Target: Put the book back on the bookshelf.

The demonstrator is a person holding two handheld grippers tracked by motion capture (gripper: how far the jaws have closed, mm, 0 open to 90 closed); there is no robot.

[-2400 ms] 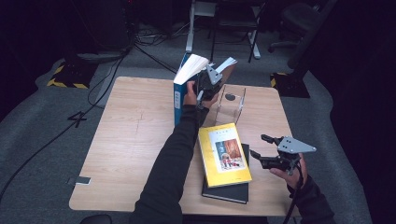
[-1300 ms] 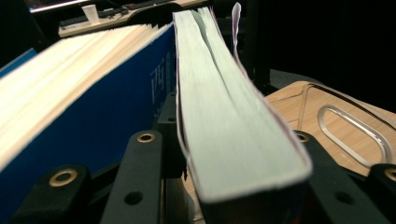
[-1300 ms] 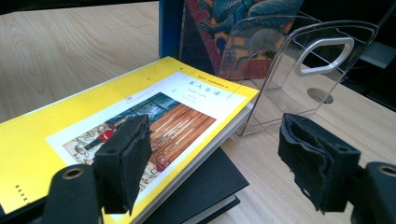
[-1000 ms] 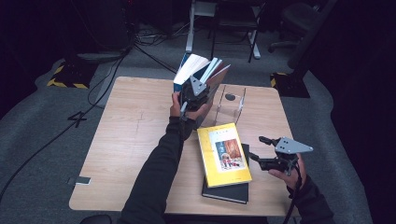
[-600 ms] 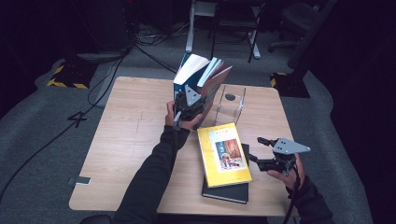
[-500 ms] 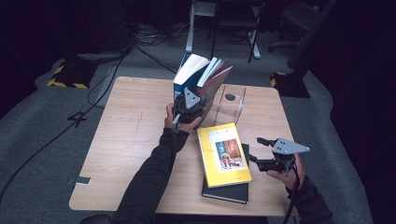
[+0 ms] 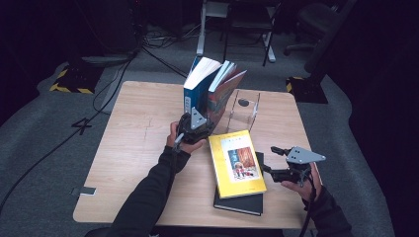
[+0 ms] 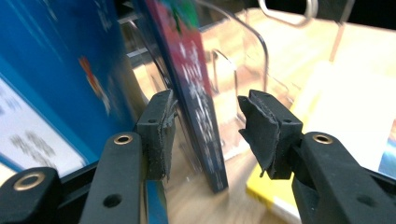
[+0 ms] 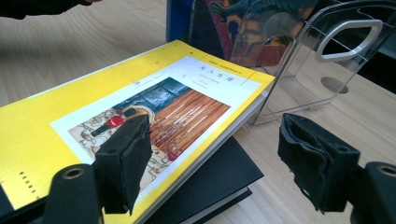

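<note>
The red-covered book point(image 8: 198, 93) stands upright near the worktop's point(image 7: 133, 148) far edge, leaning against the blue book point(image 7: 196, 91) inside the clear acrylic bookend point(image 7: 244, 109), which keeps the row from toppling. The left hand-held gripper point(image 8: 205, 130) straddles its lower spine. Its jaws have just been opening, so the pads stand apart with the book between them, apparently released. The right hand-held gripper point(image 9: 212, 158) hovers spread, holding nothing, beside the yellow book point(image 7: 236, 162) stacked on a black book point(image 7: 239, 203), plausibly the next to shelve.

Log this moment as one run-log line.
left tool: opening, red book between jaws | right tool: open, over yellow book
</note>
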